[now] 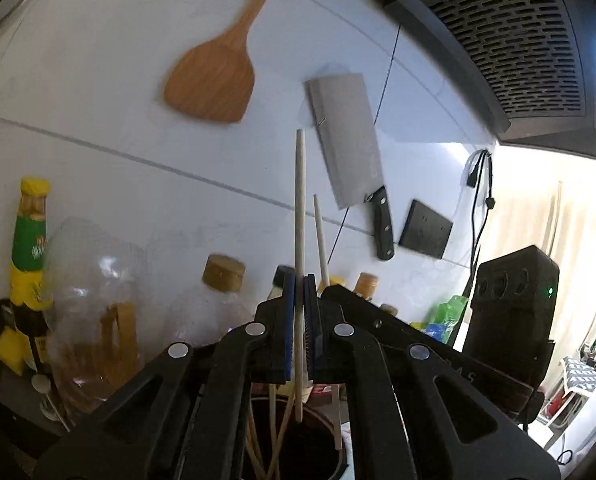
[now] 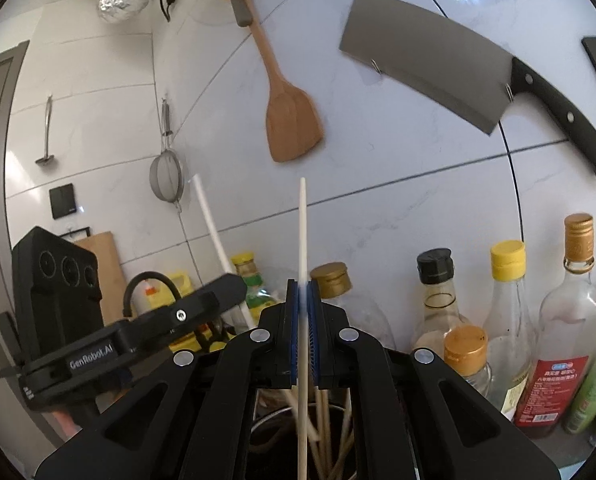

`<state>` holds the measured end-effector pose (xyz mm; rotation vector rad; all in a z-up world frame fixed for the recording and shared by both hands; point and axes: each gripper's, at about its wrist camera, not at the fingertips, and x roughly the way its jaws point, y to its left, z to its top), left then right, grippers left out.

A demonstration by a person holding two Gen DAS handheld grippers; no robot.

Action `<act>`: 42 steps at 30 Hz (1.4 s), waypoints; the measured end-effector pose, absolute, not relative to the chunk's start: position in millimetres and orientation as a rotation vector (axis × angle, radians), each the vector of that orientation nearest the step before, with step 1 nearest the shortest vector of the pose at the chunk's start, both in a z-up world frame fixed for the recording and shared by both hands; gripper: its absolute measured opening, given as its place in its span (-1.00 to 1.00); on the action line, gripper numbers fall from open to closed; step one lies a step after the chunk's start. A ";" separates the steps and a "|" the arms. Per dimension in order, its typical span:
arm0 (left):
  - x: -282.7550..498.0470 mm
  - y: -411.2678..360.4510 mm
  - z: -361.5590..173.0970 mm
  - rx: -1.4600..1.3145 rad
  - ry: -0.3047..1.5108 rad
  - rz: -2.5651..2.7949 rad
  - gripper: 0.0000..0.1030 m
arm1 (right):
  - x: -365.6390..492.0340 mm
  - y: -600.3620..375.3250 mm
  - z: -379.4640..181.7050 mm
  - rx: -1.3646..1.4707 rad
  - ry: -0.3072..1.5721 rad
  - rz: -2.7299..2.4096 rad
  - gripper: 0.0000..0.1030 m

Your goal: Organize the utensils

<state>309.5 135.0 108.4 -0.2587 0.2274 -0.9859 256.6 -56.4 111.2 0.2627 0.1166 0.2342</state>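
Observation:
My left gripper (image 1: 299,284) is shut on a wooden chopstick (image 1: 298,200) that stands upright, with its lower end inside a dark utensil holder (image 1: 313,440) just below the jaws. My right gripper (image 2: 302,286) is shut on a pale chopstick (image 2: 302,236), also upright above the same holder (image 2: 274,414). Several loose chopsticks (image 2: 327,432) lean inside it. The two grippers face each other closely. In the right wrist view the left gripper (image 2: 222,288) sits at the left with its chopstick (image 2: 210,224). In the left wrist view the right gripper's body (image 1: 513,300) and chopstick (image 1: 320,236) show.
A cleaver (image 2: 437,60) and a wooden spatula (image 2: 290,120) hang on the white tiled wall, with a strainer (image 2: 166,172) further left. Bottles (image 2: 505,312) crowd the counter behind the holder, more of them (image 1: 30,248) in the left wrist view. A range hood (image 1: 517,40) looms at the upper right.

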 end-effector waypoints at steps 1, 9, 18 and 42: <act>310.7 132.0 104.3 -0.247 0.233 -0.981 -0.90 | 258.0 -57.0 108.5 0.263 0.118 0.233 -0.91; 307.3 125.2 77.7 -0.190 0.304 -0.913 -0.90 | 266.4 -61.5 79.3 0.276 0.183 0.259 -0.91; 291.3 125.2 77.7 -0.122 0.367 -0.789 -0.80 | 252.8 -58.2 77.3 0.209 0.214 0.268 -0.82; 213.8 143.4 74.6 -0.037 0.502 -0.570 0.88 | 160.5 -88.1 87.1 0.215 0.355 0.135 0.81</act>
